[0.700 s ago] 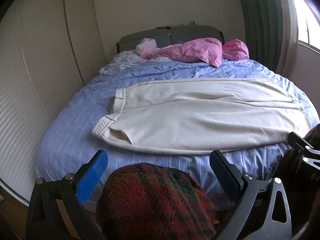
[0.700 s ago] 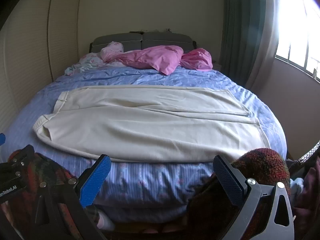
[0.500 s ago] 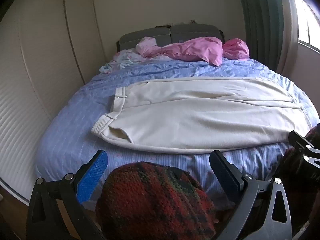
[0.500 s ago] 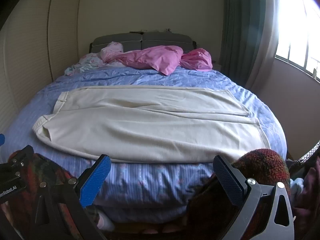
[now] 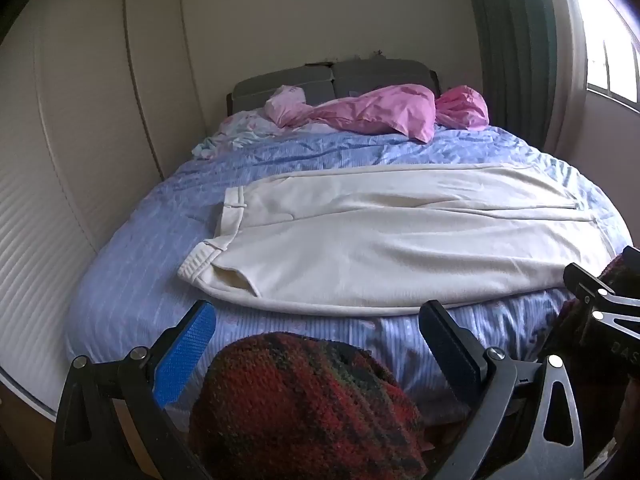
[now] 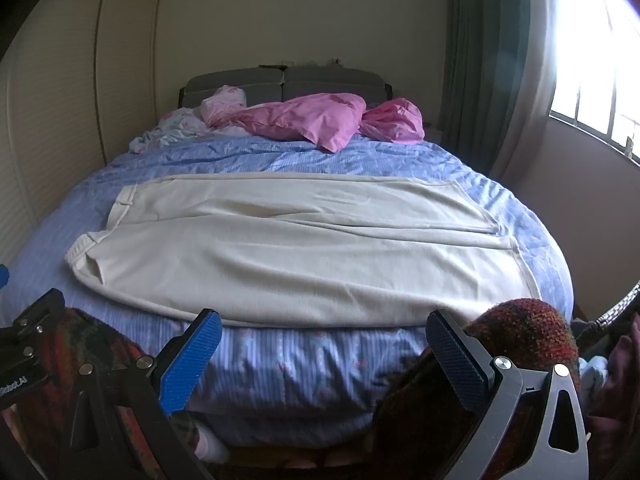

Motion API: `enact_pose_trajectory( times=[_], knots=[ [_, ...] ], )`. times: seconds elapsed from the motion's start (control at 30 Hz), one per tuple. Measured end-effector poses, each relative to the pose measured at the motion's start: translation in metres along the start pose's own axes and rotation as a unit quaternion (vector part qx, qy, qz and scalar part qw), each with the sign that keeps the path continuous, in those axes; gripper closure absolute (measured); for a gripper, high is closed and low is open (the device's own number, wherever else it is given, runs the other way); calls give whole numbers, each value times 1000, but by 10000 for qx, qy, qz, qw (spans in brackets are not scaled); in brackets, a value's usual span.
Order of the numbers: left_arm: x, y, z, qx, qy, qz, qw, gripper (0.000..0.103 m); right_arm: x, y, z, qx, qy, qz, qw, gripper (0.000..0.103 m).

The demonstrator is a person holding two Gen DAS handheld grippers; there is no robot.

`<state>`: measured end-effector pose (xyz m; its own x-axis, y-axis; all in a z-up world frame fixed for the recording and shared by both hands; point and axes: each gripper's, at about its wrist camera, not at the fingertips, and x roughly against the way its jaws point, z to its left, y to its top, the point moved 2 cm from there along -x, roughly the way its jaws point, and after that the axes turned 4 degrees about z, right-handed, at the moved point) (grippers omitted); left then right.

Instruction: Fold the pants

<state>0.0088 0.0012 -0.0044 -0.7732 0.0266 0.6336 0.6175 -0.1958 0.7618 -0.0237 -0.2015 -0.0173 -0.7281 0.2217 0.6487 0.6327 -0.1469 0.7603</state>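
Pants (image 5: 384, 240): cream, soft knit-looking cloth, laid flat across the bed with the legs lying one beside the other; waistband with belt loops seen at the left end, hems at the right; a few shallow creases along the length.
Bed (image 5: 280, 156): covered by a blue striped sheet, lightly rumpled; grey padded headboard (image 6: 284, 80) at the far end.
Pink bedding (image 6: 316, 120): shiny, crumpled, heaped near the headboard, well apart from the pants.
Left hand-held gripper (image 5: 316, 344): jaws spread wide, nothing between the pads; blue ribbed pad on one finger, dark frame with bolts. Held short of the bed's near edge, below the waistband half of the pants, not touching them.
Right hand-held gripper (image 6: 324, 348): jaws likewise spread and empty; held short of the near edge, below the middle of the pants.
Knitted garment (image 5: 304, 408): coarse red and dark wool, worn by the person, seen bulging between and beside the fingers.
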Motion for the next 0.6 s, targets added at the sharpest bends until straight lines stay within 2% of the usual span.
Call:
enact_pose_trajectory(
  times=[0.6],
  knots=[
    [4, 3, 0, 71, -98, -10, 9999, 0, 2, 2, 0, 6, 0, -15, 10000, 0]
  ],
)
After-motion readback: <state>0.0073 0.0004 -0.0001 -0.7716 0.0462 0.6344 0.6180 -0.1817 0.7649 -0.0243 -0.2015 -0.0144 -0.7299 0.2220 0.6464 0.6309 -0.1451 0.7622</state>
